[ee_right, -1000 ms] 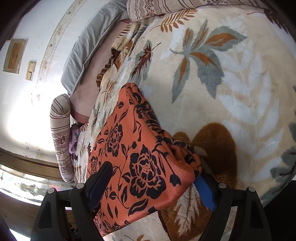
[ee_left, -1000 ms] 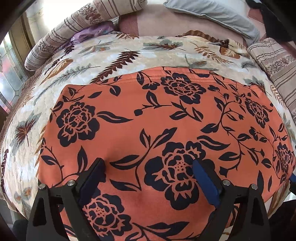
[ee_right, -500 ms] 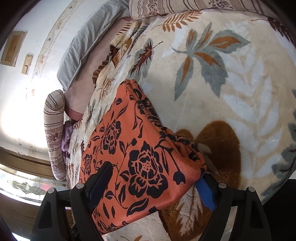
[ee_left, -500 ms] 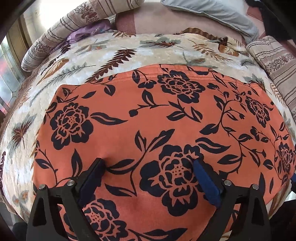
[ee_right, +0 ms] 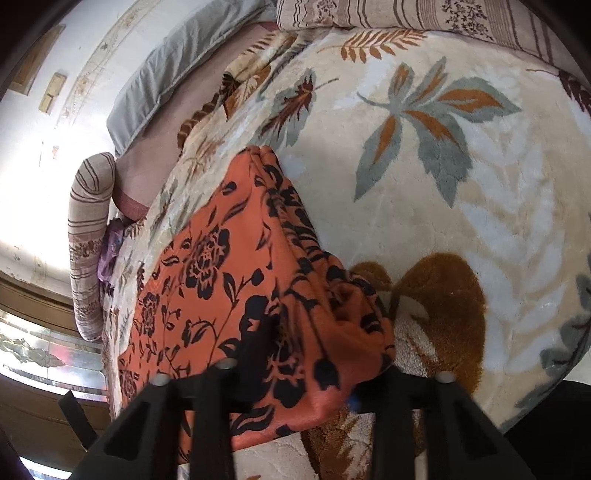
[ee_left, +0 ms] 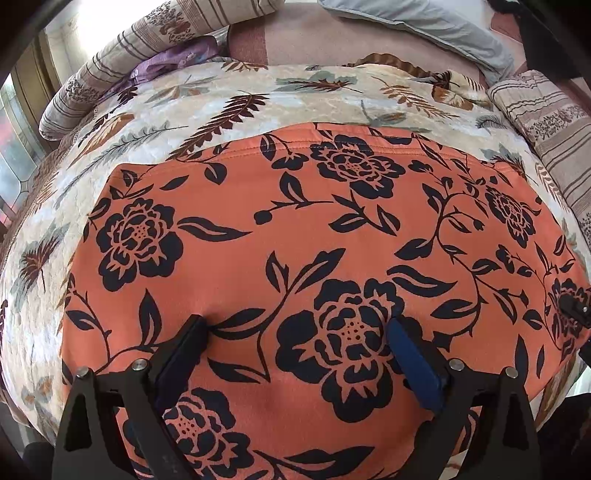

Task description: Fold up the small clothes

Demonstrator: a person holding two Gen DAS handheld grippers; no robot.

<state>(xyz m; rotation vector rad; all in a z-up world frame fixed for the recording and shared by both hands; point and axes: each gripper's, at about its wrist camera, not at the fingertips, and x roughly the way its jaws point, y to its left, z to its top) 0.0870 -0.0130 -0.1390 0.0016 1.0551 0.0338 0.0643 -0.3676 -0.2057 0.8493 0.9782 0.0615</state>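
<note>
An orange garment with black flowers lies spread flat on the leaf-patterned blanket. My left gripper is open, its fingers resting low on the cloth near its front edge. In the right wrist view the same garment shows from its right side, with its bunched edge folds at the corner. My right gripper has its jaws closing on that corner; the cloth lies between and over the fingers, and the view is blurred there.
Striped pillows lie at the back left and right. A grey pillow lies behind. A purple cloth lies by the left pillow. A window is beyond the bed's far side.
My right gripper has moved in over the garment's corner and its jaws have narrowed around the cloth. My left gripper has stayed open on the cloth, shifting slightly forward.
</note>
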